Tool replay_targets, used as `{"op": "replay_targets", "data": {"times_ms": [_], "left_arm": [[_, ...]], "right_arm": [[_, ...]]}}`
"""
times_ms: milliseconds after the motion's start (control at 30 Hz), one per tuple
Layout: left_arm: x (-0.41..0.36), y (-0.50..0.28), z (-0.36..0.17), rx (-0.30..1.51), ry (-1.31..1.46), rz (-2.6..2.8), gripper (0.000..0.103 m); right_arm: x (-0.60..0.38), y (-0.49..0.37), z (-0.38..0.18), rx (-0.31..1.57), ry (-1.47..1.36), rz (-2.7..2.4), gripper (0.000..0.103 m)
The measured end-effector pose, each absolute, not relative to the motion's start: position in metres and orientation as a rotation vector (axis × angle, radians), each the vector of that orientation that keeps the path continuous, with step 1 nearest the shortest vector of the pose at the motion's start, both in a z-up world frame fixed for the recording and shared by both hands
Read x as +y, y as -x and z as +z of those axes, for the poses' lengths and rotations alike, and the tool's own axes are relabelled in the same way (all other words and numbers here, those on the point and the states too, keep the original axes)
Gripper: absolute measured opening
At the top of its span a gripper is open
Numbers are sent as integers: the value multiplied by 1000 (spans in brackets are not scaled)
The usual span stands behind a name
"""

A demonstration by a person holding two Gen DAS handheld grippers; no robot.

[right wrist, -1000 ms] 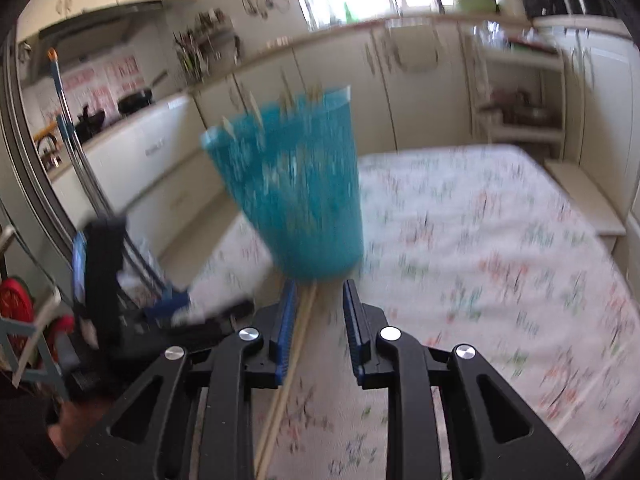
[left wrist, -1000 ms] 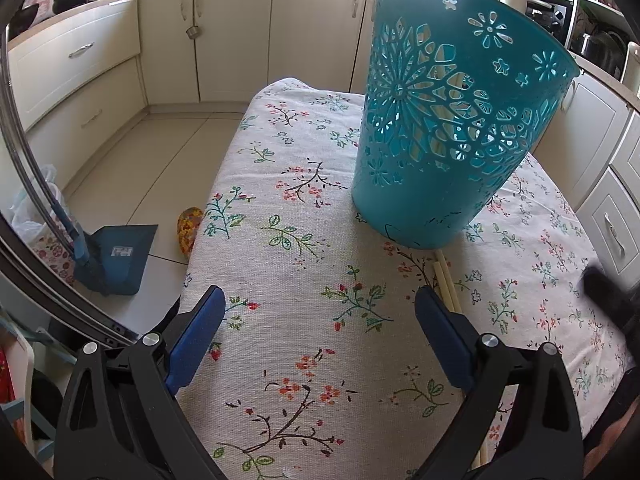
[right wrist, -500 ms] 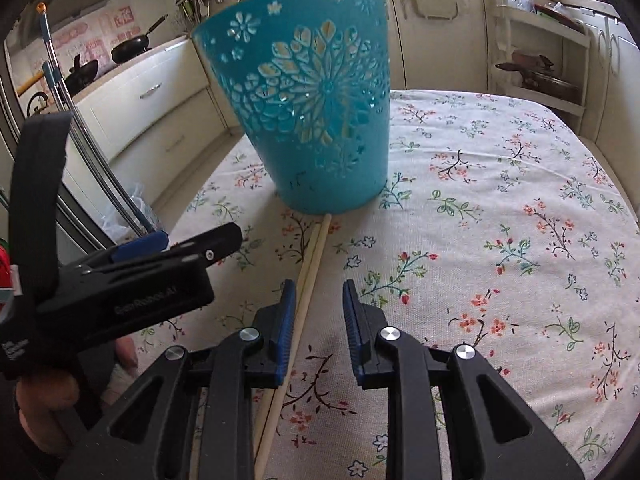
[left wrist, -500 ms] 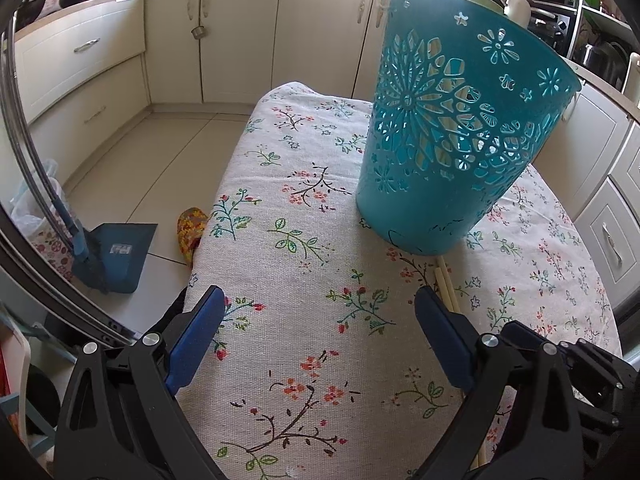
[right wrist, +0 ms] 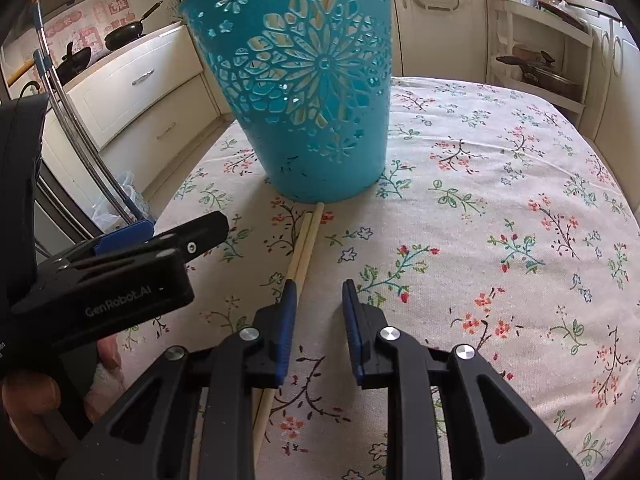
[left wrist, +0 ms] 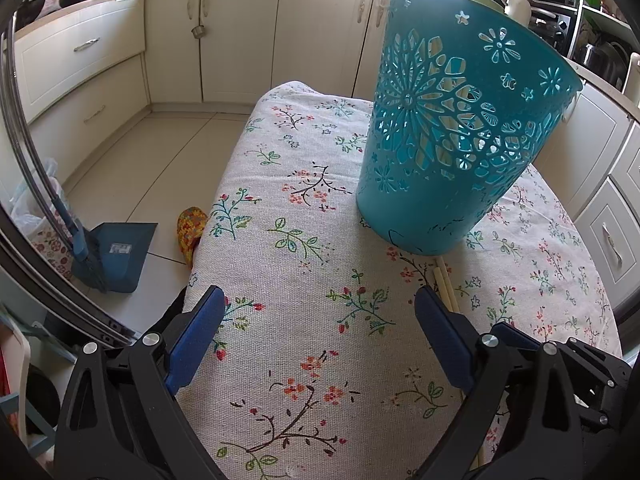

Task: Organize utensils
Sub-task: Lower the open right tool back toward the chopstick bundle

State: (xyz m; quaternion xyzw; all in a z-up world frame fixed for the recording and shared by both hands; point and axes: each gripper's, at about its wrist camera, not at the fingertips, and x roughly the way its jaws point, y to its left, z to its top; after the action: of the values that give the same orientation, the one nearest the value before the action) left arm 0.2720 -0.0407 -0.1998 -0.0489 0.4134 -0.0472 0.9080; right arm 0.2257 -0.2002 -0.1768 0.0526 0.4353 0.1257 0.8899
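A teal cut-out plastic basket (left wrist: 452, 140) (right wrist: 308, 92) stands upright on the flowered tablecloth (left wrist: 280, 208). Two pale wooden chopsticks (right wrist: 306, 236) (left wrist: 444, 284) lie side by side on the cloth, their far ends touching the basket's base. My right gripper (right wrist: 318, 304) hovers low over the cloth, jaws narrowly apart with nothing between them. Its left finger sits over the chopsticks, which pass under it. My left gripper (left wrist: 320, 320) is wide open above bare cloth, left of the chopsticks, and shows in the right wrist view as a black body (right wrist: 132, 264).
The table's left edge (left wrist: 208, 248) drops to a tiled floor with a blue dustpan (left wrist: 116, 252) and a colourful cloth item (left wrist: 190, 232). White kitchen cabinets (left wrist: 240, 40) ring the room. A hand (right wrist: 28, 400) holds the left gripper.
My right gripper has come down and closer to the cloth over the chopsticks, and its body now shows at the lower right of the left wrist view. The left gripper stayed put.
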Motion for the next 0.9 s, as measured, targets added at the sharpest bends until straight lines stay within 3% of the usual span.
{"op": "replay_targets", "data": {"times_ms": [900], "left_arm": [[-43, -273, -202, 860, 98, -93, 92]], "right_arm": [[-189, -230, -177, 904, -73, 262, 23]]}}
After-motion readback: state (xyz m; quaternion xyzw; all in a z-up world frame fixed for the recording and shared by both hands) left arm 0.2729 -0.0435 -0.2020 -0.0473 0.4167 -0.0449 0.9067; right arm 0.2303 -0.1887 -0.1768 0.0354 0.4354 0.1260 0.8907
